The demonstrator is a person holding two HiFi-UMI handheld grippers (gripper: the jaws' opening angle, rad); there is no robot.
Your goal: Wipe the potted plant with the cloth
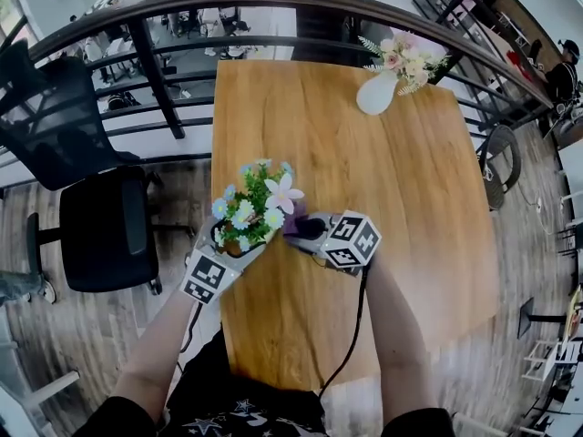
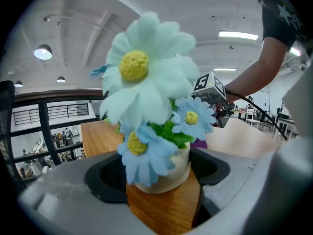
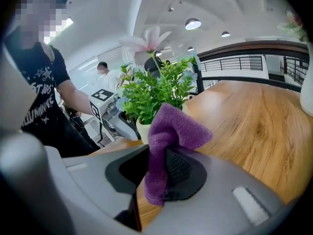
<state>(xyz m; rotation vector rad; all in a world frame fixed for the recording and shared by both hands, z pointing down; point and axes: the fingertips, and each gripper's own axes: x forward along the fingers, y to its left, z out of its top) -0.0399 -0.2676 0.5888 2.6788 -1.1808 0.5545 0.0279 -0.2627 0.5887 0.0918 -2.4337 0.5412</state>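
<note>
My left gripper (image 2: 157,176) clamps the potted plant (image 1: 255,209) at its base, standing on the table (image 1: 410,198). My right gripper (image 3: 161,173) pinches the purple cloth (image 3: 173,129), held just beside that plant.

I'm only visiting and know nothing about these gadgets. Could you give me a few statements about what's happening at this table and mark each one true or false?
1. The right gripper holds a purple cloth. True.
2. The left gripper is empty. False: its jaws grip the potted plant by its pot.
3. The potted plant's flowers are all red. False: they are pale blue, with one whitish-pink bloom.
4. A white vase of flowers stands at the far end of the wooden table. True.
</note>
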